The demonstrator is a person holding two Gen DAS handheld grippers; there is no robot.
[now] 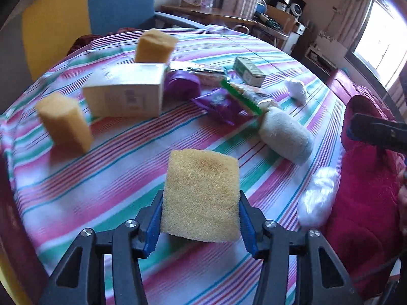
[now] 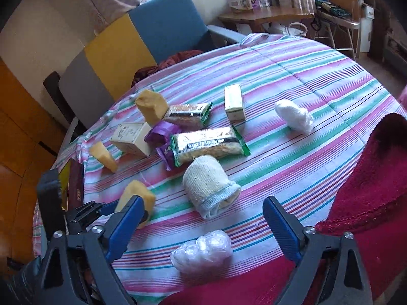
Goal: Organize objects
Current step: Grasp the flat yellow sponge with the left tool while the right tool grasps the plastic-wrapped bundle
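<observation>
Clamped between the blue pads of the left gripper [image 1: 201, 218], low in the centre of the left wrist view: a yellow sponge [image 1: 202, 195], standing up from the jaws, both pads pressed to its sides, its base at or just over the striped tablecloth [image 1: 114, 178] — contact with the cloth not clear. Seen again at lower left of the right wrist view [image 2: 136, 198], with the left gripper's black frame below it.

Further up that left wrist view, two more yellow sponges: one at left [image 1: 64, 122], one at upper centre [image 1: 155, 45], both upright. Between them a cream box [image 1: 124, 90] lying on its side. Just right of the box, a purple wrapper [image 1: 221, 105] and a green-edged biscuit packet [image 1: 244, 95] overlapping it. Below that packet, a rolled beige sock [image 1: 286, 137]. Beyond, a small green-and-white carton [image 1: 249, 71] and a white plastic wad [image 1: 296, 89]. At right edge, a second clear plastic wad [image 1: 318, 193] beside a red towel [image 1: 363, 203].

Right gripper [image 2: 203, 223] with jaws wide apart, nothing between the pads, poised above the clear plastic wad [image 2: 201, 250] at lower centre of its own view; sock [image 2: 209, 188] just beyond the fingertips. Second biscuit packet [image 2: 189, 113] at upper middle there, touching a sponge [image 2: 151, 105].
</observation>
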